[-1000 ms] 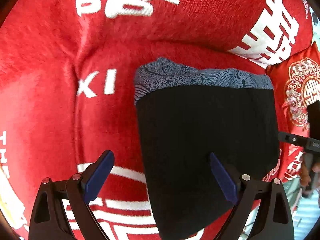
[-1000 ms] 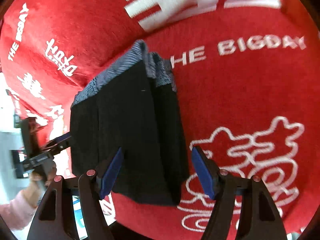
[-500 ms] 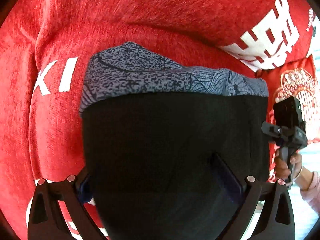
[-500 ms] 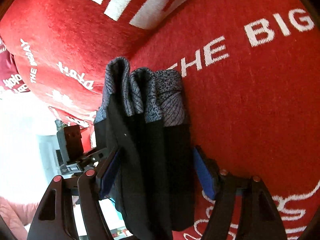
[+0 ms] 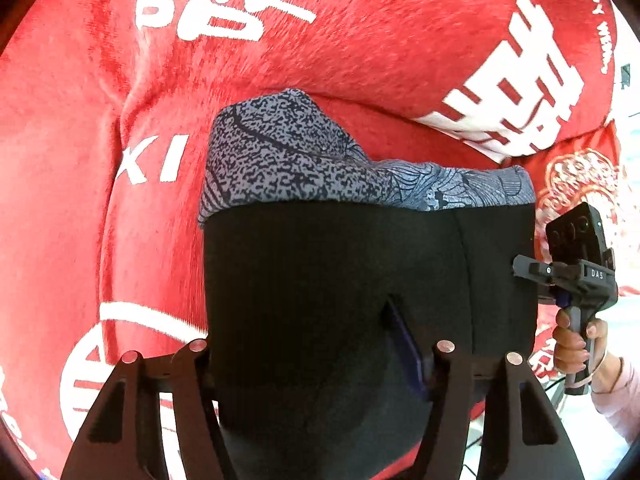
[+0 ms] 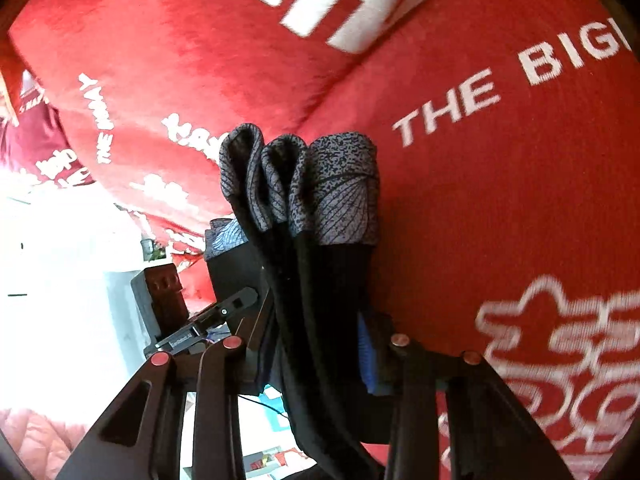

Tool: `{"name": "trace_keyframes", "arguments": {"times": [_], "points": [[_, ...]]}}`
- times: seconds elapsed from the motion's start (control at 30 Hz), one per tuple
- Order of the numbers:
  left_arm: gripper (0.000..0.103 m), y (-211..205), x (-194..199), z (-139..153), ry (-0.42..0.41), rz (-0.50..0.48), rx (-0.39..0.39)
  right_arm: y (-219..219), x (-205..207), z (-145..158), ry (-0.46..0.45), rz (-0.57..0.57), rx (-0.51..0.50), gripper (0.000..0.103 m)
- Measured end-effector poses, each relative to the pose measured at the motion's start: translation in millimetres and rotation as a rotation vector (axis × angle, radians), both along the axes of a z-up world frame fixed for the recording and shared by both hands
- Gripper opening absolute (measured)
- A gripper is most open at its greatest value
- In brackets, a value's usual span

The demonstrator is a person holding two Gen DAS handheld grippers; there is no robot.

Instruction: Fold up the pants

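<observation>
**Both grippers closing on the folded pants**

Between the two pairs of tongs, the pants (image 5: 340,288) are sitting as a folded black bundle on the red blanket (image 5: 360,48). The left gripper (image 5: 312,364) is narrowing around the bundle's near end, fabric filling the gap; only its blue right pad (image 5: 404,344) is showing, sunk into the cloth, and the left one is hiding behind the fold. The right gripper (image 6: 316,344) is also closing, with the stacked black layers standing between its fingers and the blue pad (image 6: 366,356) at 3 o'clock pressing into them.

The grey patterned waistband (image 6: 308,184) is rising at 12 o'clock in both views, showing three rolled layers from the right wrist. At 3 o'clock in the left view, the person's hand (image 5: 576,344) is gripping the other tool's handle.

The cloth looks light, soft and stretchy, likely to slump or slide layer over layer. Taking hold across all layers near the folded edges seems safest.
</observation>
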State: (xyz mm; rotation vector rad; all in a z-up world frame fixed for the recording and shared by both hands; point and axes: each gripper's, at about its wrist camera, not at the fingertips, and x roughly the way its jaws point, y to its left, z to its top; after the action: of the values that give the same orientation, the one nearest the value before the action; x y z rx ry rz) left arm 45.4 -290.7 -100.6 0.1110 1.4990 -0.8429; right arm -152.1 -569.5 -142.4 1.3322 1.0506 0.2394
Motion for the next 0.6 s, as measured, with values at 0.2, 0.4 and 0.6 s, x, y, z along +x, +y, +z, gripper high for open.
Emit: {"name": "trace_keyframes", "arguments": {"times": [0.2,0.4,0.6], "points": [[0.065,32,-26,15,0.022,-0.043,0.009,44,-36,18,0.015,0.002,-0.011,0.037],[0.068,61,-45,-26,0.044,-0.064,0.07,80,-58,-15,0.093,-0.007,-0.068,0.04],[0.091,73,-40,-36,0.006,-0.008,0.086,79,-65,-30,0.124,-0.055,-0.117,0.053]]}}
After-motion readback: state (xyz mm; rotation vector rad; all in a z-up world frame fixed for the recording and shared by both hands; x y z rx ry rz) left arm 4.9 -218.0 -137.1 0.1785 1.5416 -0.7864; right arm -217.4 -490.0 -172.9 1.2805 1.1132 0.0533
